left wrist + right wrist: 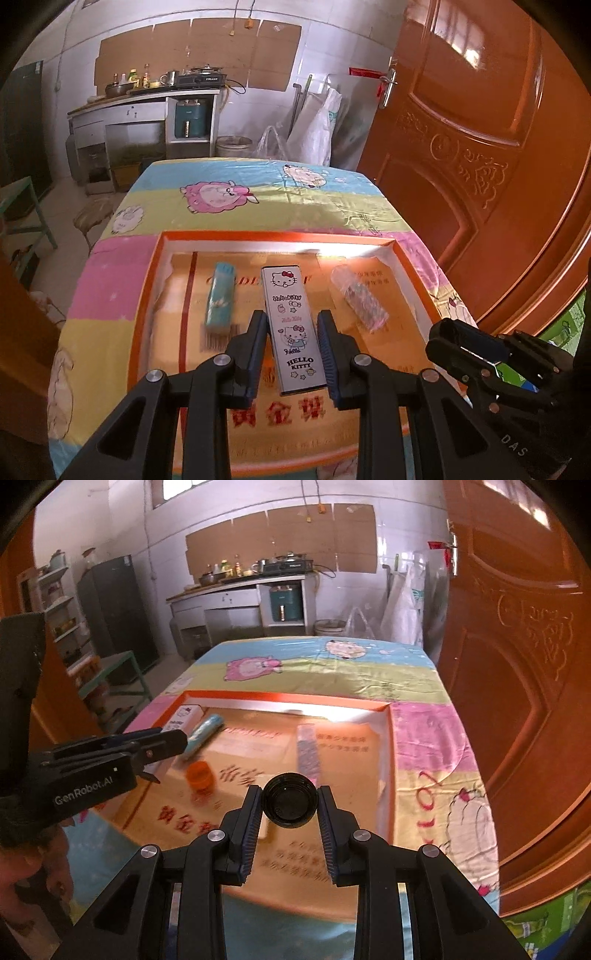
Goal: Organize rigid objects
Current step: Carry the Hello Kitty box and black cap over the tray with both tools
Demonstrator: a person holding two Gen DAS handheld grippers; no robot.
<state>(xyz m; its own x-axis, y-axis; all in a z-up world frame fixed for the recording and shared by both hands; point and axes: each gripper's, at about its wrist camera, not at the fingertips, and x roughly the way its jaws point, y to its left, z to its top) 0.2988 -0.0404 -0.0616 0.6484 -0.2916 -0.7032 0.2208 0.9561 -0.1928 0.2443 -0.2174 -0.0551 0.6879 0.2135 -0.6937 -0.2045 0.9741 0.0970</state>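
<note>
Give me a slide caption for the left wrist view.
Left hand-held gripper grips a Hello Kitty case over the orange-rimmed tray, between a teal comb and clear packet.

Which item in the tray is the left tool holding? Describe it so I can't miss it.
Find the orange-rimmed tray on the cartoon cloth. Its middle item, between the left tool pads, is a long white Hello Kitty case; its neighbours are a blue tube and a clear one.

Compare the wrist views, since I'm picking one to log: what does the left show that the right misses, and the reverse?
Left only: the left gripper clamped on the case, and a stool. Right only: the black cap in the right gripper, an orange cup, a hand. Both: the tray, the case, the teal brush, the clear packet.
</note>
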